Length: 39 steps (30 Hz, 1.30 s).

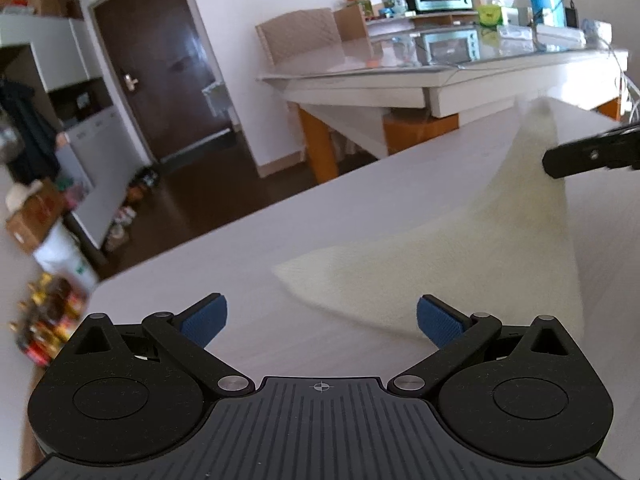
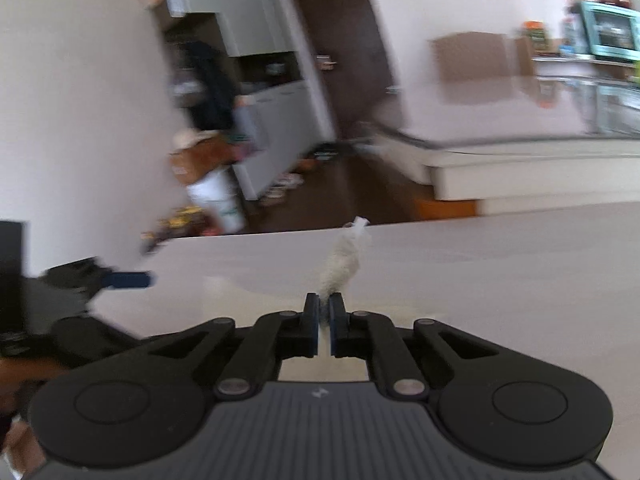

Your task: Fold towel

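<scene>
The tabletop point(image 1: 360, 200) is a pale, whitish-grey surface with a faint wood grain, filling the lower and middle part of the left wrist view and slanting up toward the upper right of the frame. Its far edge runs diagonally from the lower left to the right, with dark floor beyond it. A cream towel point(image 1: 460, 264) lies directly on it, right of centre, spread in a rough triangle that narrows toward the upper right, where it lifts off the surface. In the right wrist view the same tabletop point(image 2: 500, 272) crosses the middle of the frame, and a bunched strip of the towel point(image 2: 340, 264) rises at centre.
</scene>
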Each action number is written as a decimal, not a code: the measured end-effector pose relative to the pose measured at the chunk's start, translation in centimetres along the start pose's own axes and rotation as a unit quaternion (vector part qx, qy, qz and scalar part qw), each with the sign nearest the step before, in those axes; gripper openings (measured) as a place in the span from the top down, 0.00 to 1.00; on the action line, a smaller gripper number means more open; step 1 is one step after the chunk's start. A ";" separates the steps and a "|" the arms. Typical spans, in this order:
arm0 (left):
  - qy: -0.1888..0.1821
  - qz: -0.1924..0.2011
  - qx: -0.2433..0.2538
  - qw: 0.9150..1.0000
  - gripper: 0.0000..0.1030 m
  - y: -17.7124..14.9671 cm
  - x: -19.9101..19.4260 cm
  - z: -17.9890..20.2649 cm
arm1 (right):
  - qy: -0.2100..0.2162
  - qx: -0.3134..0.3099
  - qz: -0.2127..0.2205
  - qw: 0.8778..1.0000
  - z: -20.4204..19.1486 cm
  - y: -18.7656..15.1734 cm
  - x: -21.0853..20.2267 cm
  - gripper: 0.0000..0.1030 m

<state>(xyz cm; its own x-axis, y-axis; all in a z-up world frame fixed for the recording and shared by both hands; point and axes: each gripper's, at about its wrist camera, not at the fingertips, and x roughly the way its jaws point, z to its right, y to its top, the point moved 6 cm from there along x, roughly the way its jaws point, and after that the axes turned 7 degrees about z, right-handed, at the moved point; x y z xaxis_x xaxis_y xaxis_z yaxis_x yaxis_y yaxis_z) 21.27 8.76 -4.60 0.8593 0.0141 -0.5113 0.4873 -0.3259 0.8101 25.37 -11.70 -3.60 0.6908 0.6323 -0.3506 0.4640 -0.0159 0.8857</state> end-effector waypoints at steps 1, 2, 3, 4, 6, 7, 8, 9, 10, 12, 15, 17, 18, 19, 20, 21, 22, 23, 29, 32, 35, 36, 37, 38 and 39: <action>-0.009 -0.004 -0.002 1.000 0.00 -0.3 -0.9 -0.7 | 0.025 -0.008 -0.004 1.000 -1.5 -0.2 -0.1 0.94; -0.023 -0.008 -0.007 1.000 0.00 -0.5 -1.7 -1.4 | 0.045 -0.016 -0.009 0.999 -2.8 -0.4 -0.3 0.94; -0.042 -0.010 -0.013 0.999 0.00 -0.7 -2.4 -1.8 | 0.070 -0.025 -0.016 0.997 -4.4 -0.9 -0.3 0.94; -0.060 -0.008 -0.016 0.998 0.00 -0.9 -3.2 -2.1 | 0.096 -0.034 -0.026 0.994 -6.0 -1.5 -0.1 0.94; -0.094 -0.004 -0.020 0.995 0.00 -1.4 -5.0 -2.6 | 0.112 -0.038 -0.034 0.992 -7.2 -2.0 0.1 0.94; -0.110 -0.002 -0.022 0.994 0.00 -1.6 -5.9 -2.8 | 0.123 -0.042 -0.041 0.991 -8.0 -2.5 0.3 0.94; -0.113 -0.003 -0.020 0.993 0.00 -1.9 -6.5 -2.9 | 0.134 -0.045 -0.048 0.989 -8.9 -2.9 0.5 0.94; -0.111 -0.005 -0.016 0.994 0.00 -2.2 -7.0 -3.0 | 0.145 -0.049 -0.054 0.987 -9.7 -3.4 0.7 0.94; -0.109 -0.008 -0.013 0.994 0.00 -2.5 -7.5 -3.1 | 0.154 -0.054 -0.060 0.985 -10.5 -3.8 1.0 0.94; -0.106 -0.012 -0.005 0.994 0.00 -3.0 -8.5 -3.3 | 0.171 -0.059 -0.072 0.981 -11.8 -4.5 1.4 0.94; -0.100 -0.019 0.006 0.995 0.00 -3.9 -10.0 -3.6 | 0.193 -0.066 -0.091 0.975 -13.4 -5.5 1.9 0.94; -0.091 -0.021 0.005 0.996 0.00 -4.3 -10.6 -3.9 | 0.208 -0.070 -0.103 0.970 -14.4 -6.2 2.3 0.94; -0.086 -0.022 0.004 0.996 0.00 -4.5 -10.8 -4.1 | 0.215 -0.072 -0.110 0.968 -14.9 -6.6 2.5 0.94; -0.082 -0.022 0.003 0.996 0.00 -4.6 -11.0 -4.3 | 0.223 -0.076 -0.116 0.965 -15.4 -6.9 2.6 0.92; -0.079 -0.022 0.001 0.997 0.00 -4.7 -11.2 -4.4 | 0.230 -0.082 -0.124 0.962 -15.9 -7.3 2.8 0.86; -0.076 -0.022 -0.001 0.997 0.00 -4.8 -11.3 -4.6 | 0.235 -0.086 -0.128 0.960 -16.2 -7.5 2.9 0.80; -0.072 -0.021 -0.003 0.997 0.00 -4.9 -11.5 -4.8 | 0.234 -0.086 -0.127 0.960 -16.3 -7.4 2.9 0.78; -0.070 -0.021 -0.005 0.997 0.00 -5.0 -11.6 -4.9 | 0.233 -0.085 -0.122 0.961 -16.3 -7.3 2.7 0.77; -0.084 0.001 -0.037 0.996 0.00 -4.5 -11.0 -5.0 | 0.176 -0.077 -0.060 0.980 -12.9 -4.2 0.3 0.61; -0.115 0.016 -0.055 0.992 0.00 -3.0 -9.1 -4.2 | 0.117 -0.065 -0.048 0.990 -9.4 -2.8 0.4 0.53; -0.136 0.026 -0.053 0.989 0.00 -1.7 -7.3 -3.3 | 0.054 -0.052 -0.040 0.996 -5.5 -2.0 0.3 0.53; -0.145 0.027 -0.055 0.987 0.00 -1.1 -6.4 -3.0 | 0.043 -0.049 -0.037 0.997 -4.7 -1.8 0.2 0.53; -0.157 0.029 -0.056 0.986 0.00 -0.4 -5.4 -2.7 | 0.034 -0.047 -0.034 0.998 -4.1 -1.8 0.2 0.53; -0.163 0.029 -0.057 0.985 0.00 -0.1 -5.0 -2.4 | 0.030 -0.046 -0.032 0.998 -4.1 -1.9 0.3 0.53; -0.175 0.026 -0.057 0.983 0.01 0.5 -3.7 -2.0 | 0.025 -0.043 -0.029 0.998 -3.7 -1.9 0.4 0.54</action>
<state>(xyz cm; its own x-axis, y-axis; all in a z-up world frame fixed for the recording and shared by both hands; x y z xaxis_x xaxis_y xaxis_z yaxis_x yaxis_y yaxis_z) 18.65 10.44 -1.73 0.7876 -0.3313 -0.5196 0.4753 -0.2100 0.8544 22.71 -8.58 -4.29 0.6340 0.6683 -0.3891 0.4522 0.0878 0.8876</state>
